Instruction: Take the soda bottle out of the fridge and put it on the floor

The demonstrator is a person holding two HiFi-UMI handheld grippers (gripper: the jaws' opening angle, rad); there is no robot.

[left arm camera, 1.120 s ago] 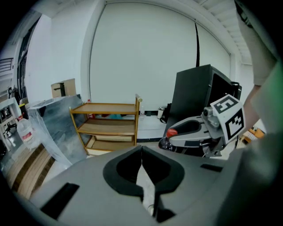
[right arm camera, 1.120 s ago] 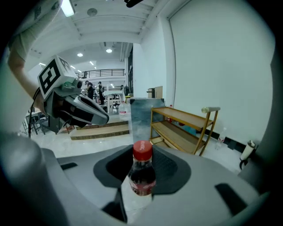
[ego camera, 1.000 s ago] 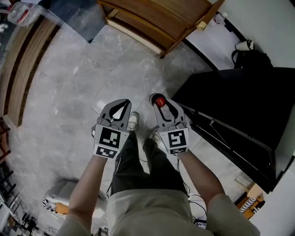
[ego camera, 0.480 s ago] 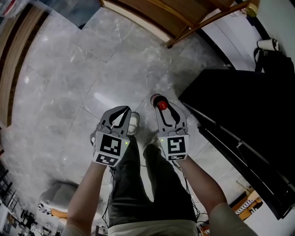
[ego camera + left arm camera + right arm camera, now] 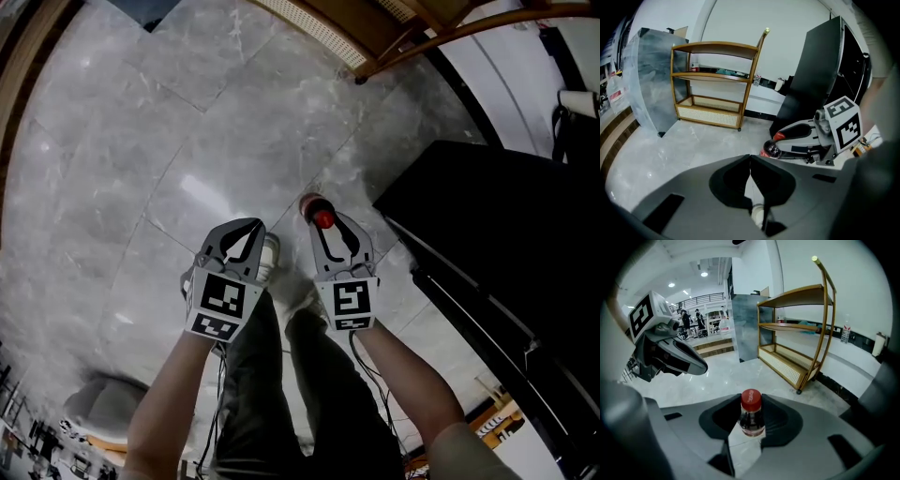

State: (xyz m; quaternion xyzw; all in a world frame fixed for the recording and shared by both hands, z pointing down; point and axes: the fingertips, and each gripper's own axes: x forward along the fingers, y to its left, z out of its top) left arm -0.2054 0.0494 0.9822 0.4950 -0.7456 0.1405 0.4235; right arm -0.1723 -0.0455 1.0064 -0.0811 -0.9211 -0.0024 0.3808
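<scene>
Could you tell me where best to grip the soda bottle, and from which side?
Take the bottle by its narrow neck just under the red cap, coming from the side: it is upright, and the wider cap should stop slipping. The right gripper holds it there.

Only the red cap and neck of the soda bottle (image 5: 751,414) show in your right gripper view. The body is hidden below the jaws of your right hand-held gripper (image 5: 751,397) (same from the head view). In the head view the black fridge (image 5: 487,216) runs off at 3 o'clock, the wooden shelf unit (image 5: 375,28) at 1 o'clock. The items (image 5: 723,72) on its shelves are too small to tell.
</scene>
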